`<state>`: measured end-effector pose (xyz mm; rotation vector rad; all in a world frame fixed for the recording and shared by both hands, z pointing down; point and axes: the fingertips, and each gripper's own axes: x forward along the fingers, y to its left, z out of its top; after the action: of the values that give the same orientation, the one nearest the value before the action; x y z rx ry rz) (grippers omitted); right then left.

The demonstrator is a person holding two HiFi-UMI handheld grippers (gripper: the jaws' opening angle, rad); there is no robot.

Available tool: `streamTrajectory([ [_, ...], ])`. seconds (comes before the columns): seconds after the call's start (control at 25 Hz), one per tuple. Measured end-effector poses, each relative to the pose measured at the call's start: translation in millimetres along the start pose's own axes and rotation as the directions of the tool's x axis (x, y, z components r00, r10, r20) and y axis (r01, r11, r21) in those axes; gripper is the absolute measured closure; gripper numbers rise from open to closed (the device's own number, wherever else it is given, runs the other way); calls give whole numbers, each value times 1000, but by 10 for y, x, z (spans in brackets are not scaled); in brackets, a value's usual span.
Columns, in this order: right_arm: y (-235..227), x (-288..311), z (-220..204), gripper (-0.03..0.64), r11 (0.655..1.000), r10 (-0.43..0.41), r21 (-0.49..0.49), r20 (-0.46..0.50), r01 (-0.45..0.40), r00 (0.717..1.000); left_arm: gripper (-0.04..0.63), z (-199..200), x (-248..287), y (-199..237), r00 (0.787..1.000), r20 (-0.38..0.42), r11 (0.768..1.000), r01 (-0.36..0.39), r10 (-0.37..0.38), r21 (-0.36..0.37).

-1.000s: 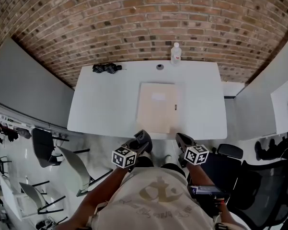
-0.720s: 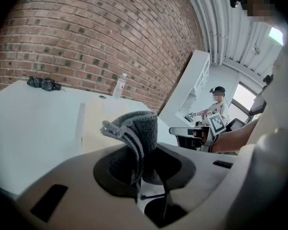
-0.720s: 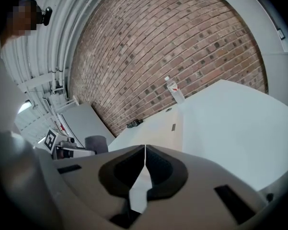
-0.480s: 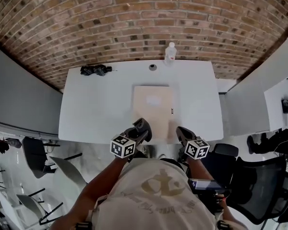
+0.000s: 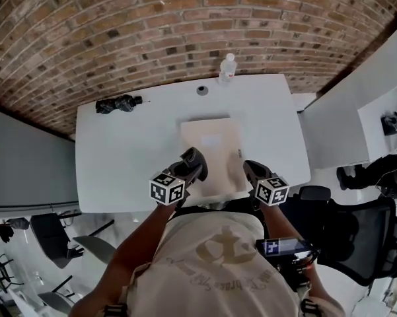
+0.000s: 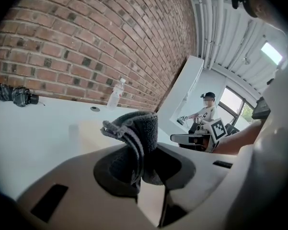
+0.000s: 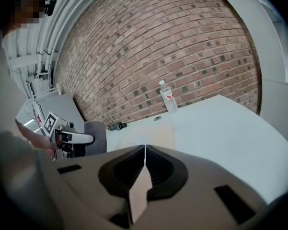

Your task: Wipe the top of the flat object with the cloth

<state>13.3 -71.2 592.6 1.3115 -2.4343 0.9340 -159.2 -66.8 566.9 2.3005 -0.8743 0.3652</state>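
Note:
A flat beige board (image 5: 211,152) lies in the middle of the white table (image 5: 119,157). My left gripper (image 5: 193,160) hangs over the board's near left corner, shut on a folded grey cloth (image 6: 134,140) that sticks up from between the jaws. In the left gripper view the board (image 6: 88,131) lies just ahead of the gripper (image 6: 144,153). My right gripper (image 5: 250,170) is at the board's near right edge. It (image 7: 144,148) is shut with nothing in it. The right gripper view also takes in the board (image 7: 146,133) and the cloth (image 7: 96,137) off to the left.
A clear water bottle (image 5: 227,68) and a small round disc (image 5: 202,90) stand at the table's far edge by the brick wall. A black bundle (image 5: 115,104) lies at the far left. An office chair (image 5: 357,233) stands to my right, more chairs (image 5: 53,236) to my left.
Both grippers have come forward from in front of the table to over its near edge and the board. The cloth has stayed in the left gripper.

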Motion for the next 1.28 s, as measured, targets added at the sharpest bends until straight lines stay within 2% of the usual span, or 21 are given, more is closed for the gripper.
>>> streamTrajectory([
  [0.12, -95, 99, 16, 594, 998, -56, -38, -43, 54, 998, 495, 91, 55, 118, 1000, 6, 1000, 10, -10, -25],
  [0.24, -143, 213, 38, 594, 996, -65, -68, -80, 60, 995, 495, 164, 132, 220, 1000, 8, 999, 18, -18, -42],
  [0.56, -392, 543, 129, 592, 1000, -17, 17, -105, 19, 994, 495, 441, 421, 368, 999, -4, 997, -53, 53, -50],
  [0.8, -460, 777, 162, 589, 997, 60, 47, -146, -54, 988, 495, 665, 673, 481, 991, -15, 990, -133, 132, -41],
  [0.84, -483, 798, 166, 582, 997, 65, 50, -151, -58, 986, 495, 702, 718, 487, 990, -15, 989, -143, 143, -40],
  [0.88, -507, 816, 164, 547, 996, 70, 58, -157, -61, 985, 495, 733, 765, 495, 988, -18, 987, -154, 154, -35],
  [0.92, -525, 831, 152, 477, 995, 77, 72, -165, -66, 983, 495, 758, 812, 507, 986, -24, 986, -165, 164, -28],
  [0.96, -533, 846, 129, 462, 993, 88, 93, -174, -73, 981, 495, 782, 860, 526, 984, -31, 984, -176, 176, -20],
  [1.12, -576, 910, -43, 445, 983, 128, 158, -224, -94, 966, 495, 952, 1095, 622, 976, -45, 977, -213, 213, 7],
  [1.28, -612, 961, -221, 433, 978, 153, 178, -281, -105, 947, 495, 1155, 1394, 662, 977, -39, 978, -208, 208, 11],
])
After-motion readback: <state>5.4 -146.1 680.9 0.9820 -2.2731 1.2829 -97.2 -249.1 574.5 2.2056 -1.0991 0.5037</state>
